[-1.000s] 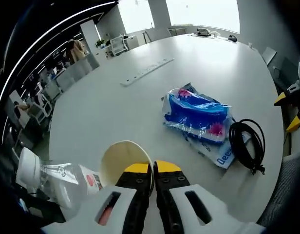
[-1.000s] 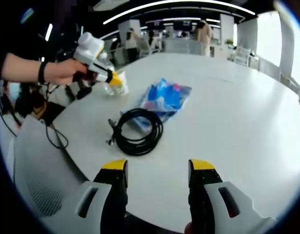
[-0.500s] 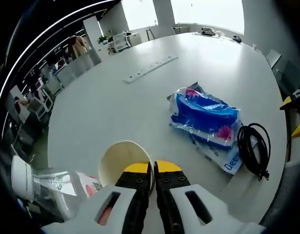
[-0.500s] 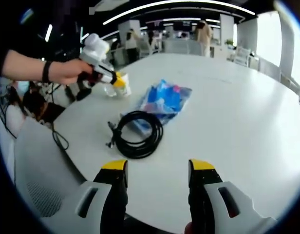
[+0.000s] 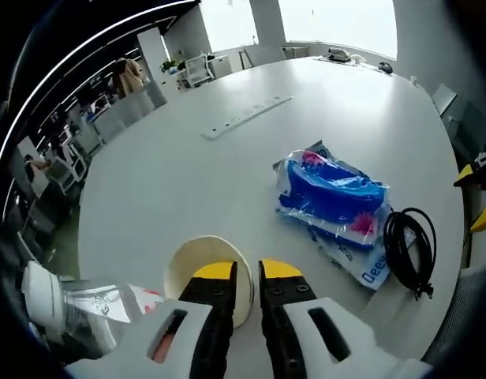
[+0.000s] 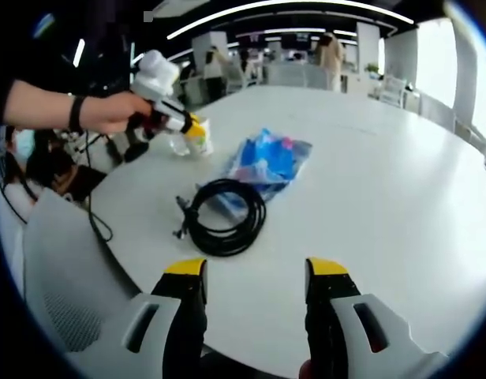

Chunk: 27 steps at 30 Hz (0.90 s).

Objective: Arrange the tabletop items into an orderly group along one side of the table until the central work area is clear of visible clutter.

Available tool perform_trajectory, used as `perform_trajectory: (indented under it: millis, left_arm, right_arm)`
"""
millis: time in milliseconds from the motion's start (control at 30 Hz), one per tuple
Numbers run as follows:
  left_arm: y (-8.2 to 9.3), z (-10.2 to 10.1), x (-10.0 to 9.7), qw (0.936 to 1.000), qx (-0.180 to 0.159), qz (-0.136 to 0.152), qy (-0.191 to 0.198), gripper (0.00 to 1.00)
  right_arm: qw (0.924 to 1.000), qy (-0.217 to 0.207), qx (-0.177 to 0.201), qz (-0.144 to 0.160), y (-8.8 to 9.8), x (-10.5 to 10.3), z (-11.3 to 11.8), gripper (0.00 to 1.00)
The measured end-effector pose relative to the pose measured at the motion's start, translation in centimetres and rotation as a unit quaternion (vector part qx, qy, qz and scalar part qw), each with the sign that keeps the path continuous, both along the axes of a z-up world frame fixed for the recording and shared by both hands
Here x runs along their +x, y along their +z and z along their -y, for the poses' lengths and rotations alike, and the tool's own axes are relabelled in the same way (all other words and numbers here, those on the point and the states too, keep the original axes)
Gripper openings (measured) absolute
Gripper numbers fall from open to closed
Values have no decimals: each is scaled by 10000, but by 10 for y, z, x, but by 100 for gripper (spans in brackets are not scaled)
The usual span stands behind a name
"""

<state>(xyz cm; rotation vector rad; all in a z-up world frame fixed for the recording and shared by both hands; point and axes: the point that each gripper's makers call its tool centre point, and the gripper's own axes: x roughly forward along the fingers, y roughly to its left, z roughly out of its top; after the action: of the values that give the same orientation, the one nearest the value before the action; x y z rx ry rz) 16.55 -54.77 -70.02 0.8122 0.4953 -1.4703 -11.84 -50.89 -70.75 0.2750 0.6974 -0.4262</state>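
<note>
Left tool (image 5: 247,272) straddles cup (image 5: 197,264) rim (parted).

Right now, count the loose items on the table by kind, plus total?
Paper cup: 1
Plastic bottle: 1
Blue plastic package: 1
Black cable coil: 1
Power strip: 1
Total: 5

Landmark: blue bag (image 5: 331,193). Your near side is blocked: coiled cable (image 5: 406,249) just beside it, paper cup (image 5: 203,272) and bottle (image 5: 73,304) near. Beyond it, table (image 5: 180,158) is open up to the power strip (image 5: 244,117).
</note>
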Motion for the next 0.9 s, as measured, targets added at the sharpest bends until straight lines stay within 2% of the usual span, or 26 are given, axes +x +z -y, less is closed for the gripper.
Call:
perform_trajectory:
  millis: [267, 333, 533, 667, 900]
  left_arm:
    - [12, -5, 6, 9998, -154, 26, 76, 10]
    - [19, -7, 9, 9996, -240, -52, 156, 11]
    - [32, -16, 10, 9992, -388, 3, 125, 13]
    - [36, -26, 6, 9987, -457, -145, 153, 14]
    - [41, -47, 1, 9977, -584, -209, 260, 15]
  right_arm:
    - [10000, 81, -31, 39, 2, 7, -1, 48]
    - [9999, 89, -29, 59, 3, 8, -2, 48]
    - [9998, 189, -40, 73, 3, 12, -7, 48]
    - [9997, 232, -25, 94, 3, 15, -10, 48]
    - [9994, 334, -32, 119, 4, 19, -16, 48]
